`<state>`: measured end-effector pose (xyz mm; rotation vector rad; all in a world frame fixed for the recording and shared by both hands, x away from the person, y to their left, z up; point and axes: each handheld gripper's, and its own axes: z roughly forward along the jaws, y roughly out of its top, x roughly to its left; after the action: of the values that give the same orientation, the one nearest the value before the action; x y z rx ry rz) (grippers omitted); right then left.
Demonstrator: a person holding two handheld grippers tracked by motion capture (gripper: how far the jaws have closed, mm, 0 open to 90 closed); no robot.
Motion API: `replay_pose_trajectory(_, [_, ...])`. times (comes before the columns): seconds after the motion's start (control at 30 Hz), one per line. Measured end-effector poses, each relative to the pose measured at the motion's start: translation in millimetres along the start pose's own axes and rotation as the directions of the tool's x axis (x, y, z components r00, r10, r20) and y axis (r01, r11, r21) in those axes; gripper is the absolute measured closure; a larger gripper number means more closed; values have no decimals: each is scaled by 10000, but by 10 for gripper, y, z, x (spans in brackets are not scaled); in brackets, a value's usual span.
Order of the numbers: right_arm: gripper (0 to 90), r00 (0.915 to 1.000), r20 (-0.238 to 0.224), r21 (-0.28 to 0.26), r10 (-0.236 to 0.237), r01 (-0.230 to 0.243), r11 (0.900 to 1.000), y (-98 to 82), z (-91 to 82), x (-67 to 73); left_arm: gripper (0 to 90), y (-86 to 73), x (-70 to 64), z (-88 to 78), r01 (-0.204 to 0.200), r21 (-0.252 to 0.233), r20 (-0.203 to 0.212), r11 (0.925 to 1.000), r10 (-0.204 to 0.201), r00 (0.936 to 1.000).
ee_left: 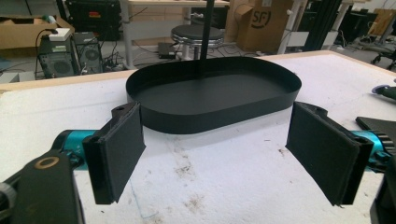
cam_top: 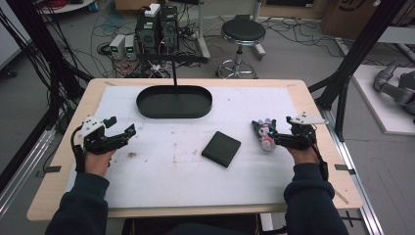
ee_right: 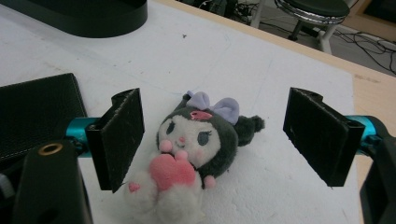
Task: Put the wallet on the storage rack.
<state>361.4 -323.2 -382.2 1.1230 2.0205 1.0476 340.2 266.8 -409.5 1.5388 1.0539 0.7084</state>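
— Plush and light, that soft toy (ee_right: pixel 189 154) should squash under the pads; I'd take it across the round head, not the bow or the heart.

— How does it look?

— Dark hood, white face, lilac bow, pink heart held in front. It lies on the white mat (cam_top: pixel 161 176) at the right, near the black wallet (cam_top: pixel 221 149).

— And the claws?

— The right gripper (ee_right: pixel 212 135) stands wide around it, pads not touching. The left gripper (ee_left: pixel 219 151) is wide too, empty, facing the black tray (ee_left: pixel 154 114).
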Motion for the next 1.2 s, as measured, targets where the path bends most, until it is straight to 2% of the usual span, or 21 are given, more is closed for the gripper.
replay_pose_trajectory(0.33, [208,9999,-114,11,-35,35,10000,-4,22,16,188,-4,11,4,5,69,-55,10000,-5,10000])
replay_pose_trajectory(0.63, [209,9982,-277,-139,-532,528,9985,52,8,150,190,0,-15,-19,-92,21,12,10000,92,10000])
replay_pose_trajectory(0.67, [209,9970,-445,-192,-633,625,9979,78,17,221,191,-1,-24,-28,-94,-20,38,10000,94,9999])
replay_pose_trajectory(0.7, [209,9970,-445,-192,-633,625,9979,78,17,221,191,-1,-24,-28,-94,-20,38,10000,94,9999])
replay_pose_trajectory(0.73, [209,9944,-781,-263,-714,696,9972,99,50,307,191,-3,-28,-24,-125,-9,37,9999,125,9999])
replay_pose_trajectory(0.8, [209,9921,-934,-244,-839,820,9963,111,69,354,192,-4,-28,-18,-120,-15,30,9999,120,9999])
replay_pose_trajectory(0.83, [210,9869,-1239,-285,-1038,1010,9945,136,116,443,191,-8,-25,-14,-126,53,25,9999,126,9999])
replay_pose_trajectory(0.87, [210,9869,-1239,-285,-1038,1010,9945,136,116,443,192,-8,-25,-14,-126,53,25,9999,126,9999])
replay_pose_trajectory(0.93, [210,9781,-1536,-410,-1403,1356,9899,172,182,577,192,-14,-21,-13,-132,84,1,9999,132,9999])
replay_pose_trajectory(0.97, [210,9781,-1536,-410,-1403,1356,9899,172,182,577,192,-17,-20,-10,-111,79,-11,9999,111,9999])
replay_pose_trajectory(1.0, [210,9713,-1786,-372,-1569,1527,9876,190,228,670,193,-20,-16,-8,-116,99,-9,9999,116,9999])
replay_pose_trajectory(1.07, [212,9629,-2009,-320,-1801,1773,9836,200,276,754,193,-24,-12,-6,-154,135,-4,9998,154,9999])
replay_pose_trajectory(1.13, [247,9572,-2187,-234,-1897,1892,9817,204,311,823,194,-26,-12,-7,-155,144,-16,9998,156,9999])
replay_pose_trajectory(1.17, [247,9572,-2187,-234,-1897,1892,9817,204,311,823,195,-26,-12,-7,-155,144,-16,9998,156,9999])
replay_pose_trajectory(1.2, [262,9496,-2417,-205,-1998,2009,9794,204,341,877,195,-28,-10,-5,-118,122,-19,9999,118,9999])
